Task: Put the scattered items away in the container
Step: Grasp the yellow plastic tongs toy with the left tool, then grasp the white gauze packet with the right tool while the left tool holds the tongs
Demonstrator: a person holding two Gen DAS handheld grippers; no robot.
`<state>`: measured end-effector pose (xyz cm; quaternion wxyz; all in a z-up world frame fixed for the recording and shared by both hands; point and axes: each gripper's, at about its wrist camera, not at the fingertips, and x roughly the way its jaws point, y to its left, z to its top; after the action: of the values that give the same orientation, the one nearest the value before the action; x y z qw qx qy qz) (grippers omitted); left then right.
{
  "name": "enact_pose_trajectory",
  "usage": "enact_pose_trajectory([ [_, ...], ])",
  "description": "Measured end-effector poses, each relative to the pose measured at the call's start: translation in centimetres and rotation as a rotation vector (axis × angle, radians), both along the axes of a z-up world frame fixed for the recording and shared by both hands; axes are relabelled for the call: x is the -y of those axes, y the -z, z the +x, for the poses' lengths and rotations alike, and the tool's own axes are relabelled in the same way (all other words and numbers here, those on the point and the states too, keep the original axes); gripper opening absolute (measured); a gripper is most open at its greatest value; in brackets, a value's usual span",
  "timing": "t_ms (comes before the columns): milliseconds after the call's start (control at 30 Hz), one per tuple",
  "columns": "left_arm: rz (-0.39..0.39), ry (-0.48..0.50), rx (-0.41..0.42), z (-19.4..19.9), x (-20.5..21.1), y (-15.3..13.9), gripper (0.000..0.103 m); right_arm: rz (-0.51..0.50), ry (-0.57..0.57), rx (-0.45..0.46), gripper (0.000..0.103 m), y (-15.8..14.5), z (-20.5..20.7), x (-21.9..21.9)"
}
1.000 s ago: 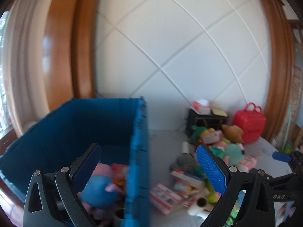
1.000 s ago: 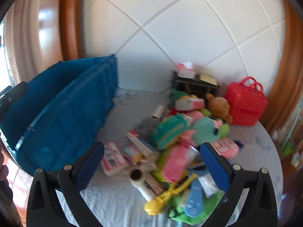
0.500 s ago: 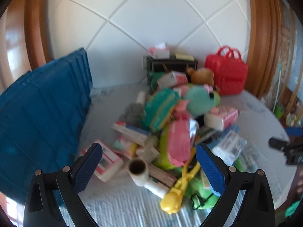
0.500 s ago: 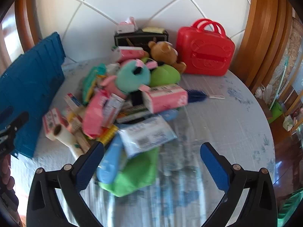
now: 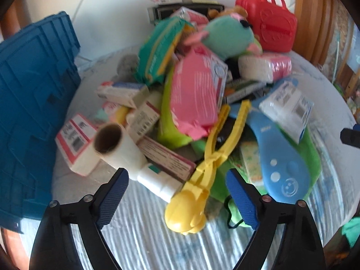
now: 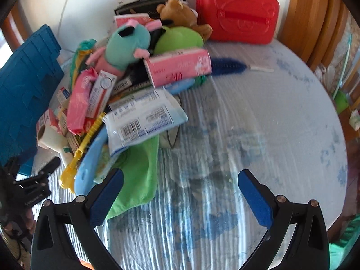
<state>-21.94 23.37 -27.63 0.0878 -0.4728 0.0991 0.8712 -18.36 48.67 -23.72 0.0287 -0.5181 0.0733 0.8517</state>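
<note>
From the left wrist view, the left gripper [image 5: 176, 196] points steeply down at a heap of scattered items on a round counter [image 5: 144, 243] covered with a pale blue-patterned cloth. Its blue-padded fingers [image 5: 112, 199] stand released with nothing pressed between them, and they have just been closing a little. Between and just beyond them lies the round head of a yellow plastic scoop-tongs toy [image 5: 191, 204], its long arms running up into the pile. Left of it a white roll on a cardboard tube [image 5: 117, 145] rests against a small pink-and-white box [image 5: 76, 145]. A flat pink plastic packet [image 5: 195, 94] lies higher in the heap, below a mint-green plush toy [image 5: 227, 34]. A light blue plastic paddle with a smiley face [image 5: 279, 168] lies to the right on a bright green cloth [image 5: 311, 157]. The blue plastic crate [image 5: 33, 103], the container, stands at the left edge of the counter, touching the pink-and-white box or just beside it; I cannot tell which. A red plastic carry case [image 5: 270, 22] stands at the back.

From the right wrist view, the right gripper [image 6: 181, 194] hangs over the bare cloth right of the heap, its fingers [image 6: 255, 196] spread apart and empty. The green cloth's corner lies by the left finger. A white labelled pouch [image 6: 144, 119] tops the near side of the pile, a pink tissue pack [image 6: 180, 67] behind it, a brown teddy bear [image 6: 180, 13] beside the red case. The crate is at the far left.
</note>
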Motion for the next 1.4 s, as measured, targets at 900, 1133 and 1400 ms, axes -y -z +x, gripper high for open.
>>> enact_pose_trajectory([
  [900, 0.114, 0.058, -0.125, -3.5, -1.4, -5.8, 0.013, -0.11, 0.091, 0.007, 0.103, 0.7, -4.0, 2.7],
  [1133, 0.135, 0.001, -0.067, -5.6, -3.2, -3.9, 0.013, -0.208, 0.058, 0.074, 0.103, 3.7, -8.1, 2.8],
  [1400, 0.12, 0.012, -0.032, -6.4, -6.0, -2.4, 0.013, -0.071, -0.035, 0.035, 0.057, 3.3, -9.6, 4.4],
])
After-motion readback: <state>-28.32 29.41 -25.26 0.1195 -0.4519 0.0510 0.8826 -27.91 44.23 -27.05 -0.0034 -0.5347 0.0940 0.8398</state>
